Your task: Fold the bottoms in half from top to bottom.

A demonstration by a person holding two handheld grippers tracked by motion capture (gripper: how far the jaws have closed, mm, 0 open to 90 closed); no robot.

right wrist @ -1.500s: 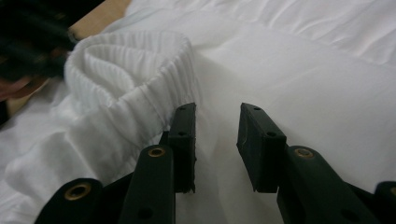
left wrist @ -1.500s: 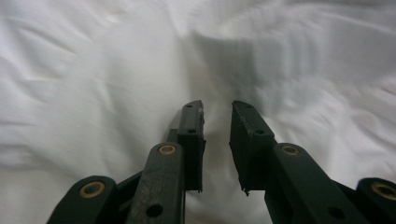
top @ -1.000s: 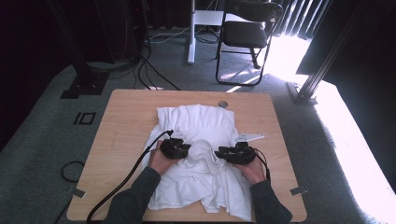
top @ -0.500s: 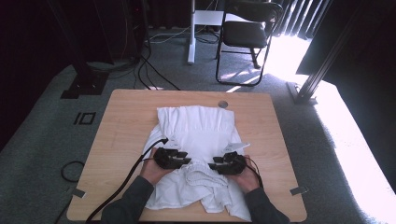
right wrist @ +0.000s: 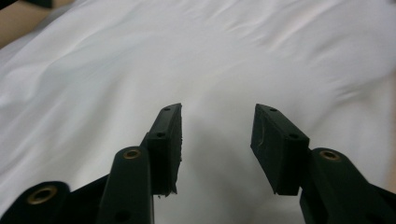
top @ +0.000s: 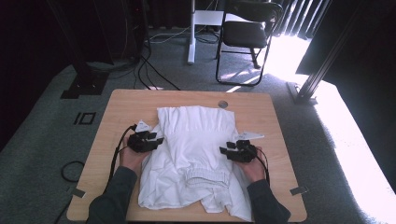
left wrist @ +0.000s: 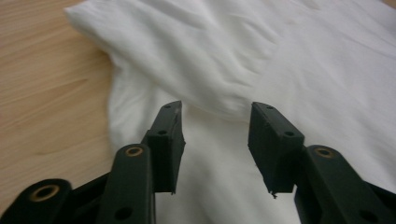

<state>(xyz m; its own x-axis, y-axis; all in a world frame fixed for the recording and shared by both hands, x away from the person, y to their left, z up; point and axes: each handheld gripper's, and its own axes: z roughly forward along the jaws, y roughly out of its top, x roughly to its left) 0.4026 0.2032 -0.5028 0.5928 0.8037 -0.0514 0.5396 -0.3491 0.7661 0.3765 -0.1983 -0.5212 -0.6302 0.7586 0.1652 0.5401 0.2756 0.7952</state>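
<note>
A white garment [top: 196,140] lies spread on the wooden table [top: 126,105], its lower part rumpled near the front edge. My left gripper [top: 156,140] sits at the garment's left edge, where its jaws have just been opening. In the left gripper view [left wrist: 215,126] they stand apart over the cloth [left wrist: 280,56], with a soft fold just beyond the tips and nothing clamped. My right gripper [top: 225,151] rests at the garment's right side, and its jaws have also been opening. They are parted in the right gripper view [right wrist: 217,126] above smooth white fabric [right wrist: 187,56].
Bare wood [left wrist: 42,93] shows left of the garment and along the table's far edge, where a round grommet [top: 222,104] sits. A black chair [top: 247,32], a white post [top: 190,32] and cables [top: 149,70] stand on the carpet beyond the table.
Both hands have drawn apart from the garment's middle to its sides, the left going farther. Both pairs of jaws have opened and let go of the cloth, which now lies flatter.
</note>
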